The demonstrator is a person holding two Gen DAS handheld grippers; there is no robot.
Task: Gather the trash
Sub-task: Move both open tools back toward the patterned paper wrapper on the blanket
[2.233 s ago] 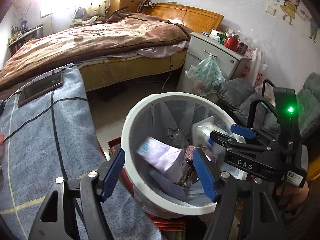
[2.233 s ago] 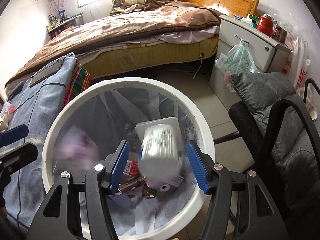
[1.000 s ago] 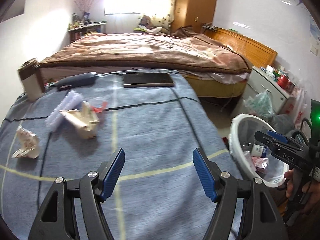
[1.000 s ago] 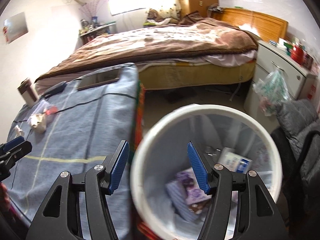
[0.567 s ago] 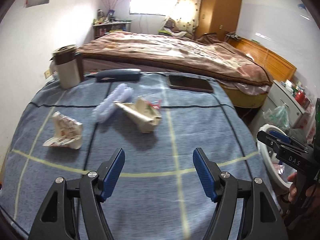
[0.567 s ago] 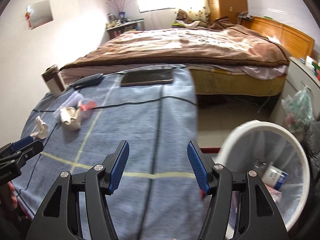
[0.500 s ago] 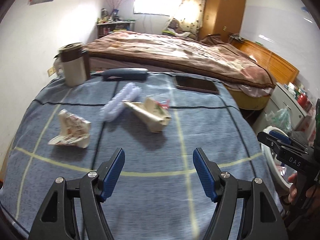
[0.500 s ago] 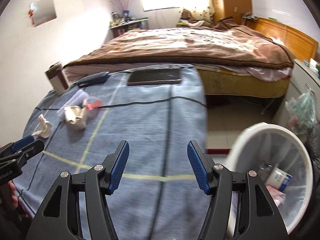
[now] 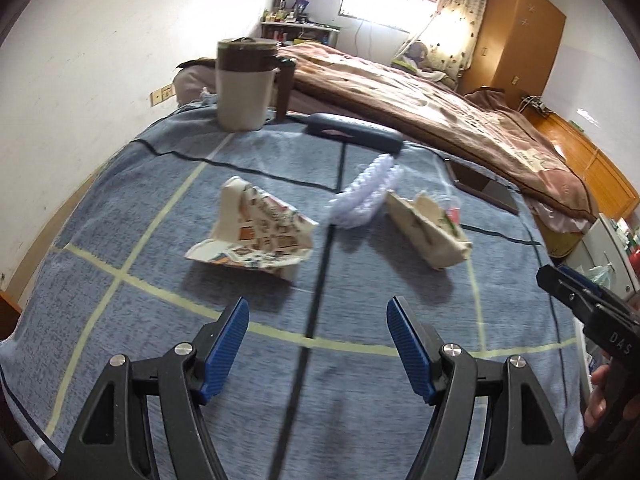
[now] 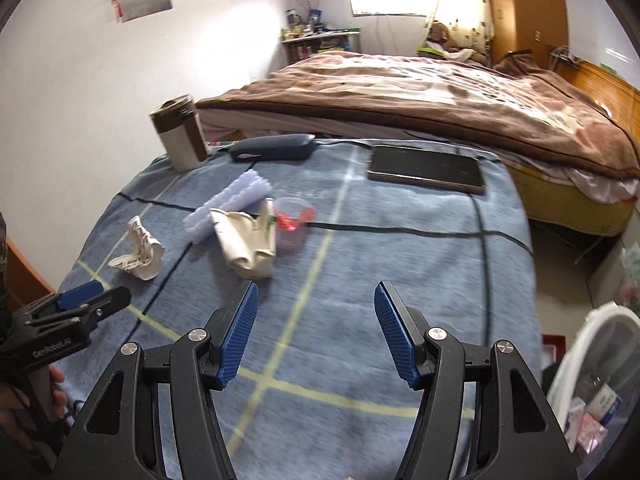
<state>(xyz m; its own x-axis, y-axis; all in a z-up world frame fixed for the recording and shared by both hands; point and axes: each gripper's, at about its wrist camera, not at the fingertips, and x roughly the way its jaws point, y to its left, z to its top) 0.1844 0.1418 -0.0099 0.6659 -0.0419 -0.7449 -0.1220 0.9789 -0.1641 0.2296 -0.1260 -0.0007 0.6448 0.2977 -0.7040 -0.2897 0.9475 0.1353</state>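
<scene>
The white bin point(image 10: 576, 354), low and to the right of the right gripper point(image 10: 316, 334), already holds some packaging, so part of the collecting is done. Several pieces are left on the blue checked cloth point(image 9: 360, 360). A crumpled printed carton point(image 9: 256, 236) lies ahead and a little left of the left gripper point(image 9: 318, 346). A cream crumpled carton point(image 9: 428, 232) lies ahead to its right, with a white ruffled wrapper point(image 9: 368, 192) touching its far end. A clear plastic cup point(image 10: 292, 220) with something red inside lies just beside that carton; whether it rests against it is hard to tell.

Both grippers hover above the near part of the cloth, tilted down toward it. Their jaws stand well apart with nothing between the blue pads. The left one seems aimed at the printed carton, probably the next pick.
</scene>
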